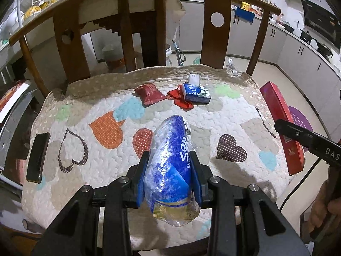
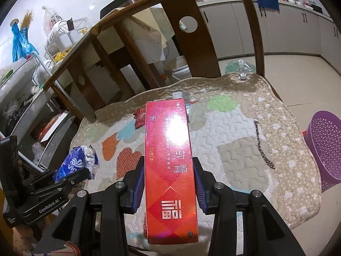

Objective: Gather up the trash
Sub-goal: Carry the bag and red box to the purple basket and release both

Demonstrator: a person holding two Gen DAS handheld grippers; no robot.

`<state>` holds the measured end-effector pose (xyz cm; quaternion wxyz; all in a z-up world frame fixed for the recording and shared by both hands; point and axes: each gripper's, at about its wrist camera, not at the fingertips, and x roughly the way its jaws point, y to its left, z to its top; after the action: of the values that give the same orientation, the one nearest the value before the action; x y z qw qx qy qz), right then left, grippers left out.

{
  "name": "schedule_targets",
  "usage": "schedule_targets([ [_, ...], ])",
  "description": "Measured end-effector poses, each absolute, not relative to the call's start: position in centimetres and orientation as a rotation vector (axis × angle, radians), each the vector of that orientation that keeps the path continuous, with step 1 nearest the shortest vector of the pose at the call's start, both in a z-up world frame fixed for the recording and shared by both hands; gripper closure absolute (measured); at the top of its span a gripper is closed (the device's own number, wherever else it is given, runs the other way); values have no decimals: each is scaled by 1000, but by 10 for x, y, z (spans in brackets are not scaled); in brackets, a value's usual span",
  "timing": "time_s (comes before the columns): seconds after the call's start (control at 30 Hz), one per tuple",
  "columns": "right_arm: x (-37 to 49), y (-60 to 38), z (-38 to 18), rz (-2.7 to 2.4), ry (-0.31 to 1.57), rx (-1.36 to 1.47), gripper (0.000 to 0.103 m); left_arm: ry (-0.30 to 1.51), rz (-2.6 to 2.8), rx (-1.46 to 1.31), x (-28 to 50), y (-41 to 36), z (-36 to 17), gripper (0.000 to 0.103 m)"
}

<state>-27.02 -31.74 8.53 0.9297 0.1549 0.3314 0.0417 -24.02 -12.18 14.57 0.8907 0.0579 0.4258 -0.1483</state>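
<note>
1. Holding trash in both tools, you have the left gripper (image 1: pixel 169 177) clamped on the blue tissue wrapper (image 1: pixel 170 170), the right gripper (image 2: pixel 169 183) on the red box (image 2: pixel 169 160)
2. Carry both off (likely to the purple basket (image 2: pixel 326 149))
3. Return for the red packets (image 1: pixel 150 95) farther back on the cushion (image 1: pixel 234 111)

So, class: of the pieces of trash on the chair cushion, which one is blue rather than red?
The small blue tissue pack at the cushion's far side, lying on the red wrapper; the other red wrapper lies to its left.
</note>
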Motion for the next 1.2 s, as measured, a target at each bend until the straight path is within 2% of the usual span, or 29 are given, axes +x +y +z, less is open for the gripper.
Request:
schedule_targets([
  [0.3,-279,-348,84,28,655,360,59,884,-336,152,-233,-139,149,69],
  [0.7,-294,-403,81,-80,618,414,59,863,-443,204,-218,-199,163,69],
  [0.9,-308,-441,80,-160,585,446,59,875,-531,237,-203,-250,168,69],
  [1.2,-338,-528,71,-323,549,529,59,902,-726,305,-184,-367,160,69],
])
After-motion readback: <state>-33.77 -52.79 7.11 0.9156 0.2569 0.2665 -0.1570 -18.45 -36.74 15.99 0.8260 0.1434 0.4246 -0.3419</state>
